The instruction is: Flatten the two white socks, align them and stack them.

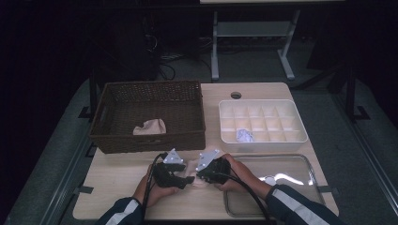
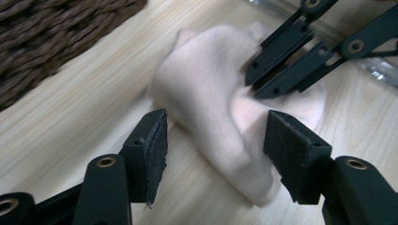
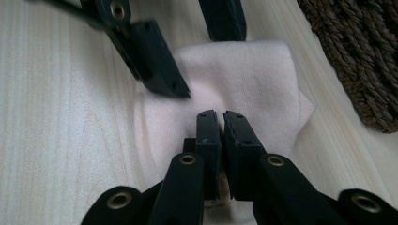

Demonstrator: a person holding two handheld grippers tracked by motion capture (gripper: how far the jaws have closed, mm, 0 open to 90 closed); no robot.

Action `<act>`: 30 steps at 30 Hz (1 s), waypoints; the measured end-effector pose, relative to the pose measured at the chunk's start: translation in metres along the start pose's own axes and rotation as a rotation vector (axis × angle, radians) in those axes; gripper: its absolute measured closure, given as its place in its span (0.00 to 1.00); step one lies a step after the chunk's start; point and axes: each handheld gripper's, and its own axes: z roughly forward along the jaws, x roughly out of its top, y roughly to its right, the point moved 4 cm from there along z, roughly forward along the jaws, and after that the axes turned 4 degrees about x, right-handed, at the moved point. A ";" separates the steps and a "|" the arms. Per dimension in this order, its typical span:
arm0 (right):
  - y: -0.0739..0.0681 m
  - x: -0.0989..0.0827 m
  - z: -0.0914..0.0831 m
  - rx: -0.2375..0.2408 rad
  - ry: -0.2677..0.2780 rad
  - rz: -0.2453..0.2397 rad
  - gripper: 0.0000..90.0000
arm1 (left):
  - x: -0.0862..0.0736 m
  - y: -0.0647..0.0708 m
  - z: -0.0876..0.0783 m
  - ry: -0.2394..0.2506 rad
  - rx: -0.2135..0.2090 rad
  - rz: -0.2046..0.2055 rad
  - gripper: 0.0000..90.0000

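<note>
So my right claw (image 3: 220,123) is pinched tight on a fold of the pale pink sock (image 3: 244,79) lying on the counter (image 1: 117,187) right ahead of it, while my left claw (image 2: 213,140) sits open, jaws either side of the sock's near end without pressing it.

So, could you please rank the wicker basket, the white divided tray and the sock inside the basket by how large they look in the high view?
1. wicker basket
2. white divided tray
3. sock inside the basket, clearly smallest
</note>
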 end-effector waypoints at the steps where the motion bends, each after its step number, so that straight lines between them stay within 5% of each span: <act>1: 0.000 0.000 0.000 0.001 0.001 0.002 0.93 | 0.001 0.001 0.001 0.005 -0.010 -0.001 0.44; 3: 0.000 -0.001 0.000 -0.004 0.006 -0.001 0.92 | 0.002 0.000 0.002 0.007 -0.008 0.001 0.47; 5: 0.000 0.000 -0.001 -0.024 -0.008 -0.022 0.90 | 0.002 -0.002 0.001 0.002 -0.053 -0.012 0.65; 10: 0.001 -0.002 -0.007 -0.038 -0.002 -0.026 0.85 | 0.000 -0.009 0.000 -0.010 -0.129 -0.036 0.84; 15: 0.000 -0.001 -0.004 -0.034 -0.018 -0.005 0.89 | -0.001 -0.007 -0.001 0.000 -0.136 -0.019 0.90; 20: 0.001 0.001 -0.001 -0.044 -0.019 -0.002 0.90 | 0.004 -0.003 -0.010 0.081 -0.130 -0.026 0.90; 21: 0.000 0.003 0.000 -0.050 -0.018 -0.001 0.90 | 0.007 0.000 -0.013 0.131 -0.144 -0.033 0.90; 24: 0.000 0.005 0.003 -0.062 -0.003 -0.013 0.89 | 0.011 0.003 -0.015 0.167 -0.129 -0.008 0.90; 28: 0.002 0.006 0.006 -0.042 0.039 0.000 0.86 | 0.012 0.003 -0.015 0.174 -0.131 -0.011 0.89; 30: 0.003 0.006 0.006 -0.046 0.066 0.026 0.75 | 0.010 0.001 -0.016 0.165 -0.116 -0.005 0.89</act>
